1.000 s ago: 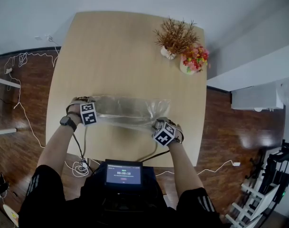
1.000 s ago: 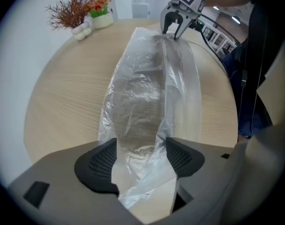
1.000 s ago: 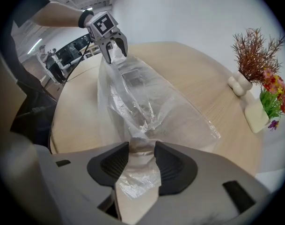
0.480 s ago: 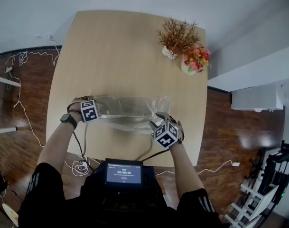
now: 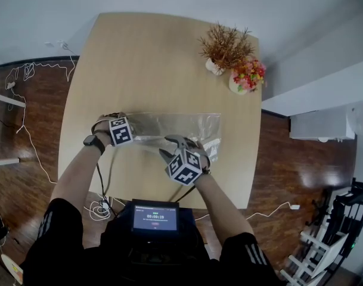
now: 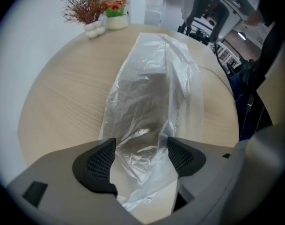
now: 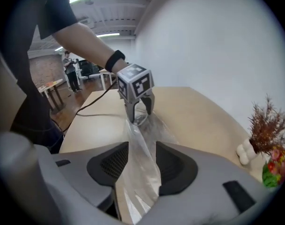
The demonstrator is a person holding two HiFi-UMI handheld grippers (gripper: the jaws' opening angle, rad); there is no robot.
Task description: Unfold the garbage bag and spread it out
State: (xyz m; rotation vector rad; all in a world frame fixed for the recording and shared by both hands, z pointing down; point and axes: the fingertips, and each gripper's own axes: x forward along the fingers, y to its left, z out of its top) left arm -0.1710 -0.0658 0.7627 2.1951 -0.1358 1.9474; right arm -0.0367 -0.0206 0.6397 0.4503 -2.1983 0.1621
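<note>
On the pale wood surface (image 5: 145, 58), near its front edge, the bag (image 5: 169, 126) lies as a long crumpled strip btwn the two grippers. Left gripper (image 6: 141, 149): fingers (image 6: 98, 163) only partly closed, gap stuffed w/ the bag's bunched end, film touching both pads, so pinched. Right gripper (image 7: 142, 158): fingers (image 7: 177, 165) closer together, nipping a narrow fold that runs straight over to the left gripper. In the head view the right gripper sits approx. mid-strip at the near edge; its marker cube covers that bit of the bag. Bag's right end lies flat, not held. Near ends of the film are cut off under the gripper bodies. Edges hard to trace: clear, glossy, wrinkled plastic, wood showing thru. Pads black w/ grid texture; bodies grey. Back right corner: dried plant (image 5: 224, 43) in a white pot, bright flowers (image 5: 248, 74) just beside it.
</note>
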